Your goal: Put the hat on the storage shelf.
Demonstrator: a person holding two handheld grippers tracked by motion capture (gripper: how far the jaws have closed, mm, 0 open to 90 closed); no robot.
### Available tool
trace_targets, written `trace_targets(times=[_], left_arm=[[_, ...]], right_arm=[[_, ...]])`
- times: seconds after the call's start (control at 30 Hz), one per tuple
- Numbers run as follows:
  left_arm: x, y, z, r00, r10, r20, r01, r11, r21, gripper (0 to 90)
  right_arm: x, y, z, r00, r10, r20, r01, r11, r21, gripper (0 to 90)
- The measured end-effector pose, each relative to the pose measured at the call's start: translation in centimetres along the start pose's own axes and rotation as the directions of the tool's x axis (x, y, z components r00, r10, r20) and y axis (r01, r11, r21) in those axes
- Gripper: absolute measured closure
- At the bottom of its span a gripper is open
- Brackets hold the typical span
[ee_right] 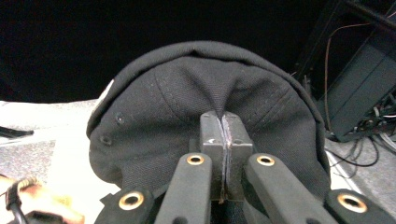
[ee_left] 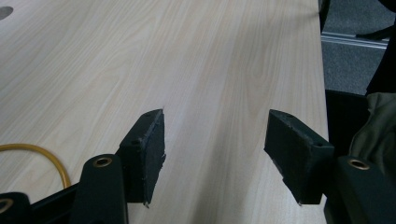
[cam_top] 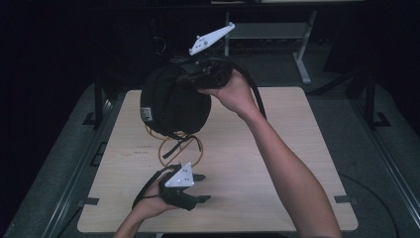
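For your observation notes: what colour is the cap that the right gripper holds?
Black. The cap, pinched by the right gripper, shows best in the right gripper view.

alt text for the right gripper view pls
The right gripper is shut on a pinch of fabric of a black cap, which hangs in front of the camera. Behind it lie a pale table and a dark room.

The right gripper (ee_right: 225, 135) pinches the black cap's (ee_right: 154, 126) bunched fabric between closed jaws.

Black cap (cam_top: 171, 106) hangs above wooden table, crown fabric pinched, white side label, strap dangling.
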State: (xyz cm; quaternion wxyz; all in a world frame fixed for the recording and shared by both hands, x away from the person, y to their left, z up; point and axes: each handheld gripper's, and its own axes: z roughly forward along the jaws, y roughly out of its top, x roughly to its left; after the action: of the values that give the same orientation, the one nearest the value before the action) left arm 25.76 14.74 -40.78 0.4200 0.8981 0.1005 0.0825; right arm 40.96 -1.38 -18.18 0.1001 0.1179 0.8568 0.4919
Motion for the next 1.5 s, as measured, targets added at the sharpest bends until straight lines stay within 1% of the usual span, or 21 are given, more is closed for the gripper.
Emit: trace_targets(times=[0.13,0.17,0.23,0.3,0.43,0.47,0.53,0.6,0.63,0.67,0.7,0.8,0.83,0.93,0.97,1.1,1.17,1.23,1.37,1.4,1.5], left_arm=[[0.0,0.0,0.0,1.0,0.005,0.0,-0.005,1.0,-0.005,37.9],[0.0,0.1,0.0,0.9999,0.015,0.002,-0.015,0.9999,-0.004,37.9],[-0.1,0.0,0.0,1.0,0.007,0.002,-0.007,1.0,-0.004,37.9],[-0.1,0.0,0.1,1.0,0.007,0.002,-0.007,0.9999,-0.008,37.9],[0.0,-0.1,-0.1,0.9999,-0.001,0.012,0.001,0.9999,-0.015,37.9],[-0.1,0.0,-0.1,0.9999,-0.002,0.016,0.002,0.9998,-0.02,37.9],[0.0,0.0,-0.2,0.9999,0.001,0.015,-0.001,0.9997,-0.024,37.9],[0.0,0.0,-0.3,0.9999,0.002,0.013,-0.002,0.9997,-0.023,37.9],[0.0,-0.1,-0.3,0.9999,-0.005,0.013,0.005,0.9998,-0.021,37.9],[0.0,-0.2,-0.3,0.9999,-0.01,0.013,0.01,0.9997,-0.023,37.9],[-0.1,-0.2,-0.3,0.9998,-0.013,0.012,0.013,0.9997,-0.021,37.9],[-0.1,-0.3,-0.3,0.9999,-0.013,0.01,0.013,0.9997,-0.022,37.9],[-0.2,-0.3,-0.4,0.9997,-0.022,0.005,0.022,0.9991,-0.036,37.9],[-0.3,-0.3,-0.5,0.9997,-0.023,-0.001,0.023,0.9987,-0.046,37.9],[-0.2,-0.2,-0.6,0.9997,-0.023,-0.007,0.023,0.9984,-0.052,37.6],[-0.1,-0.2,-0.7,0.9997,-0.018,-0.019,0.017,0.9988,-0.045,36.8],[-0.1,-0.3,-0.7,0.9994,-0.025,-0.025,0.024,0.9989,-0.04,35.9],[0.0,-0.4,-0.6,0.9993,-0.028,-0.025,0.027,0.999,-0.036,35.1],[0.0,-0.4,-0.5,0.9993,-0.029,-0.024,0.028,0.9991,-0.033,35.1],[0.0,-0.5,-0.4,0.9992,-0.032,-0.024,0.031,0.999,-0.031,34.7],[0.0,-0.6,-0.3,0.999,-0.04,-0.023,0.039,0.9988,-0.031,34.2]], right_arm=[[-0.3,0.8,1.6,0.9999,0.013,-0.004,-0.013,1.0,0.018,89.4],[-0.5,1.1,2.6,0.9994,0.033,-0.013,-0.032,0.999,0.027,89.3],[-0.5,1.2,2.9,0.9994,0.033,-0.013,-0.032,0.999,0.032,89.3],[-0.6,1.4,4.2,0.9989,0.047,-0.009,-0.046,0.998,0.042,89.3],[-0.7,1.5,5.4,0.9985,0.054,-0.011,-0.053,0.997,0.051,89.2],[-0.7,1.5,6.3,0.9983,0.058,-0.005,-0.057,0.997,0.055,89.1],[-0.7,1.5,6.7,0.9983,0.057,0.002,-0.057,0.996,0.062,88.9],[-0.7,1.3,7.7,0.9976,0.067,0.019,-0.068,0.995,0.067,84.8],[-0.7,1.2,8.3,0.9962,0.081,0.029,-0.083,0.996,0.042,70.8],[-0.7,1.2,8.3,0.9962,0.081,0.029,-0.083,0.996,0.042,70.8],[-0.6,1.0,8.5,0.9954,0.091,0.03,-0.092,0.995,0.03,65.8],[-0.5,0.9,8.5,0.9954,0.089,0.035,-0.091,0.995,0.033,62.4],[-0.5,0.6,8.4,0.9949,0.097,0.025,-0.098,0.995,0.032,59.1],[-0.5,0.4,8.2,0.9949,0.099,0.02,-0.099,0.994,0.034,55.5],[-0.3,0.1,8.0,0.9942,0.107,0.008,-0.107,0.994,0.03,52.1],[-0.3,-0.2,7.5,0.9931,0.117,-0.008,-0.117,0.993,0.027,48.3],[-0.3,-0.5,7.2,0.9925,0.121,-0.013,-0.121,0.992,0.019,47.5],[-0.4,-0.9,6.8,0.9909,0.134,-0.016,-0.133,0.991,0.024,43.5],[-0.7,-1.2,6.3,0.9904,0.136,-0.02,-0.136,0.991,0.017,40.9],[-0.7,-1.3,6.1,0.9884,0.15,-0.02,-0.15,0.989,0.015,39.5],[-1.0,-1.7,5.6,0.989,0.147,-0.02,-0.147,0.989,0.01,37.8]])
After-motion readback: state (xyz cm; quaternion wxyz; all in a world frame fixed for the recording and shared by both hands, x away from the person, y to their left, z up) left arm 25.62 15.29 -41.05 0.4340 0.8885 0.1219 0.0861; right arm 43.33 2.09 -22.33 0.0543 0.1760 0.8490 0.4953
